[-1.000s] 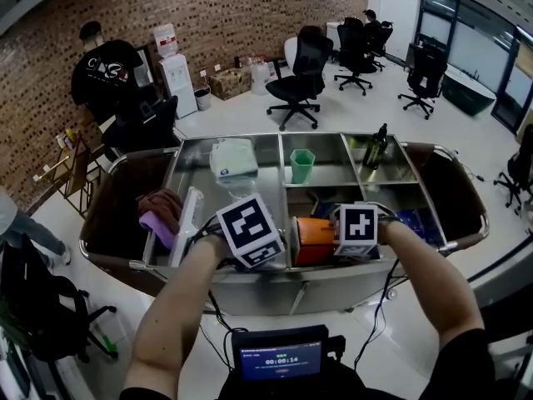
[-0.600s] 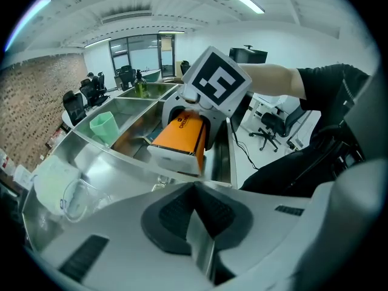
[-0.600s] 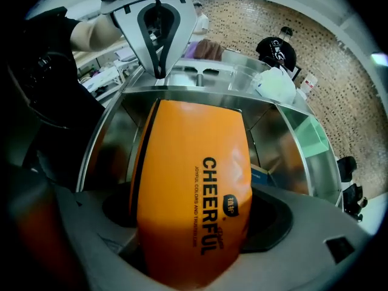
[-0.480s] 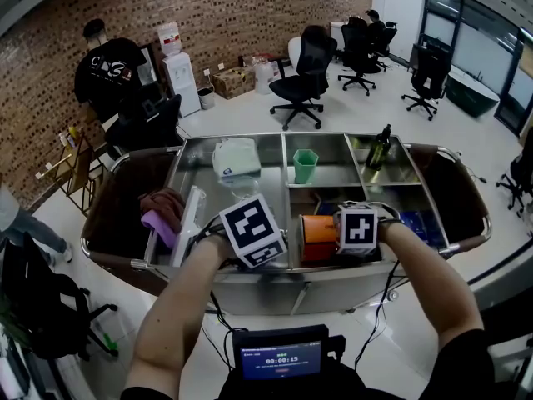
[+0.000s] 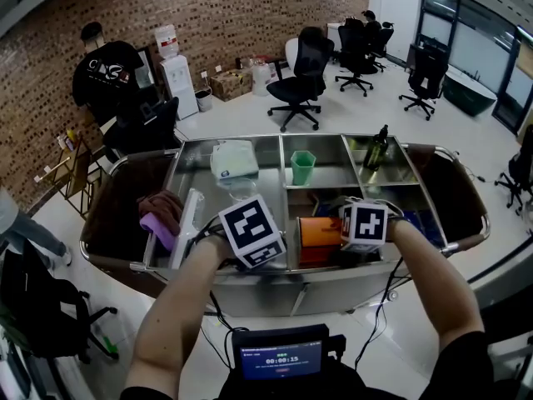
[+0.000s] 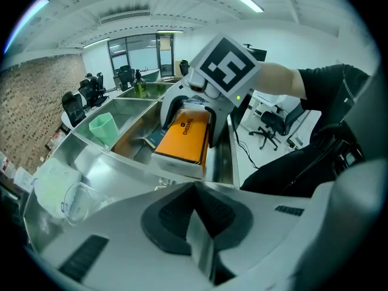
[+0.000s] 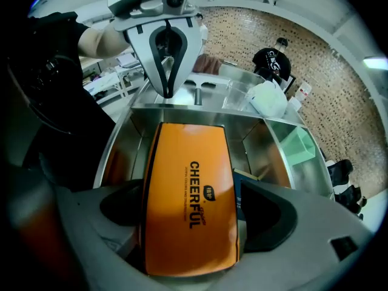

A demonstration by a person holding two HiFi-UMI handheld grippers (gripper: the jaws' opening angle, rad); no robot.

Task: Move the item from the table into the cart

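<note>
An orange box marked CHEERFUL (image 5: 319, 233) (image 7: 191, 199) lies in the near middle compartment of the steel cart (image 5: 275, 275). My right gripper (image 5: 350, 238) (image 7: 194, 214) straddles the box (image 6: 185, 137). Its jaws have just been opening; the box is still between them, with a gap showing at the right pad (image 7: 267, 220). My left gripper (image 6: 197, 223) hovers over the compartment to the left, shut with nothing in it; its closed tips (image 7: 168, 93) point down at the cart's divider.
A green cup (image 5: 301, 165), a dark bottle (image 5: 376, 147), a white pack (image 5: 232, 158), a purple item (image 5: 158, 226) and blue packs (image 5: 420, 223) sit in the cart. A small screen (image 5: 281, 359) is below. A person (image 5: 108, 65) and office chairs (image 5: 301, 77) stand behind.
The right gripper has shifted slightly right and its jaws stand wider around the orange box, which now shows more. The left gripper has stayed still and shut.
</note>
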